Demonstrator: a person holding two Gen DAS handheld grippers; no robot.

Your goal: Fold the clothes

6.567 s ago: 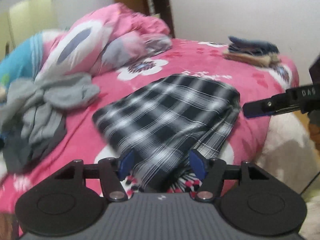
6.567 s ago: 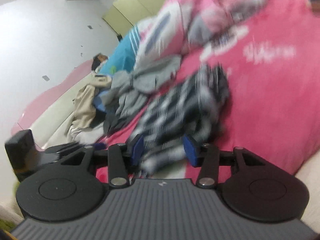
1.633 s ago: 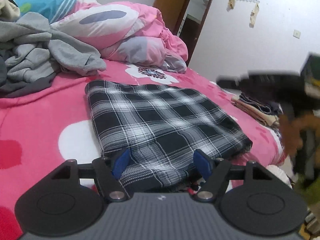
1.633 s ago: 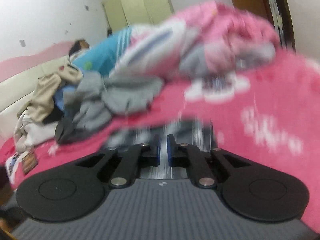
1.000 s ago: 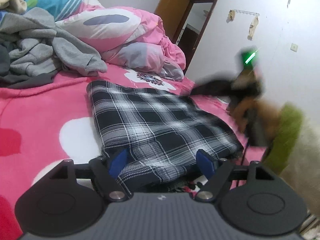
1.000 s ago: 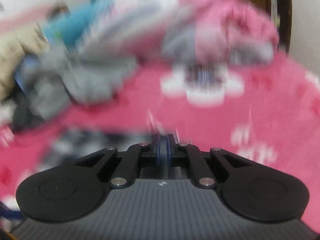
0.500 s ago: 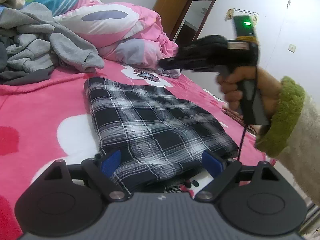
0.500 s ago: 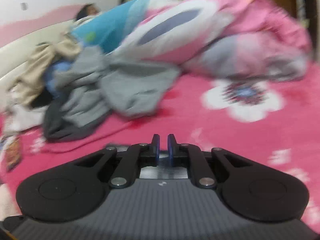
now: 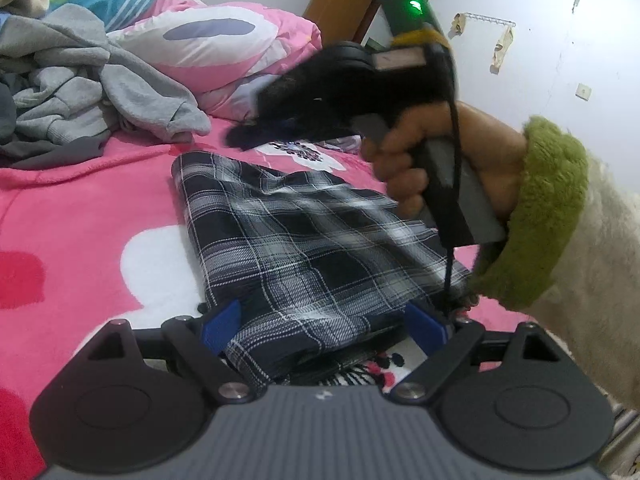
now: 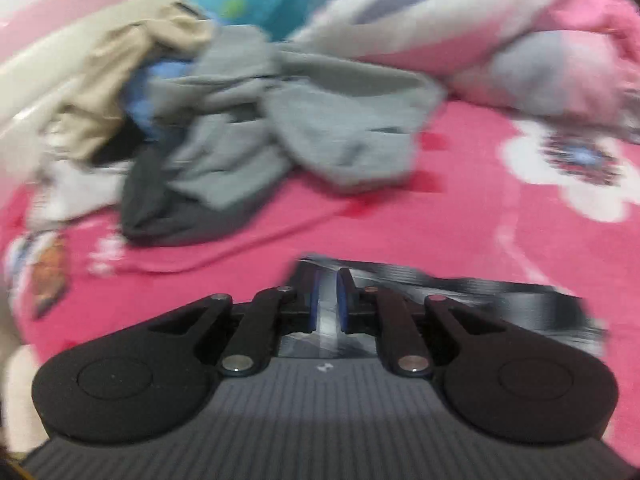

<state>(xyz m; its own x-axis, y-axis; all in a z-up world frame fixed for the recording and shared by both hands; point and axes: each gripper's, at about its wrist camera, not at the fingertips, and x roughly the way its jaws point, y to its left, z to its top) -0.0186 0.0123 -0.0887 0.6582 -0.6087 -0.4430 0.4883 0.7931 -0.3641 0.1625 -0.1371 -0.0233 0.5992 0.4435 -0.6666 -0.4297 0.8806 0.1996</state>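
On the pink flowered blanket [image 9: 80,208] lies the plaid garment [image 9: 304,248], folded into a flat rectangle that runs from 6 o'clock toward 12 in my left view. My left gripper [image 9: 324,328] has widened its blue pads on either side of the near hem, gripping nothing. My right gripper [image 10: 325,305] has swung across from 3 o'clock and now hovers over the far edge, pads narrowed to a slit with striped cloth between them; whether it pinches is too blurred to tell. I judge another fold is starting. At 10 o'clock waits the grey sweatshirt [image 9: 100,92], with the pink quilt [image 9: 224,40] at 12.
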